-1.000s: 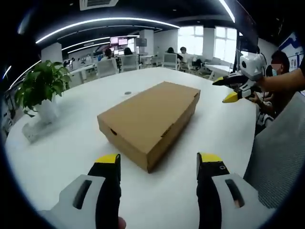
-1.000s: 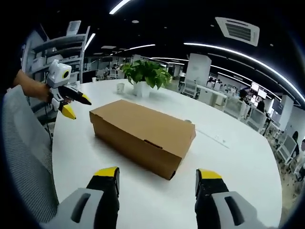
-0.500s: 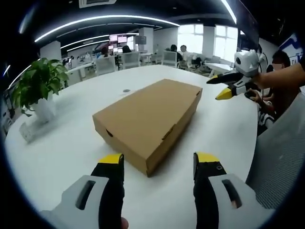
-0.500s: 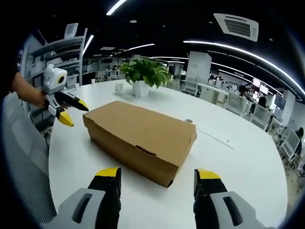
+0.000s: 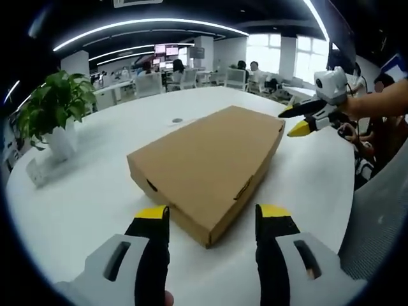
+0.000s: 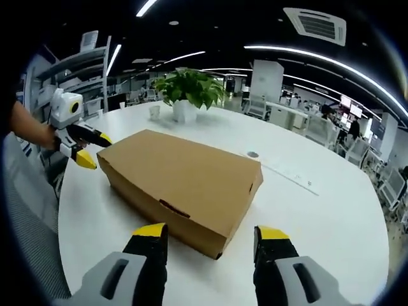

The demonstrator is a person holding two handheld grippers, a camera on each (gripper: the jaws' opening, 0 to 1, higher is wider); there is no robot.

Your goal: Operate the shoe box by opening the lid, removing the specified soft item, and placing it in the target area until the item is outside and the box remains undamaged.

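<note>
A closed brown cardboard shoe box point(image 5: 207, 162) lies flat on the round white table point(image 5: 83, 197); the same shoe box point(image 6: 182, 178) sits ahead in the right gripper view. My left gripper point(image 5: 213, 220) is open, its yellow-tipped jaws straddling the box's near corner without touching it. My right gripper point(image 6: 210, 237) is open too, just short of the opposite corner. Each gripper also appears in the other's view: the right gripper point(image 5: 305, 119) at the box's far right end, the left gripper point(image 6: 86, 150) by the box's left end. The lid is shut, so the contents are hidden.
A potted green plant point(image 5: 54, 111) in a white pot stands at the table's left side, also seen as the plant point(image 6: 185, 89) behind the box. A grey chair back point(image 5: 382, 229) is at the right. Office desks and seated people fill the background.
Both grippers have moved closer to the box, so it looms larger in both views. The box itself has not moved and its lid stays shut.
</note>
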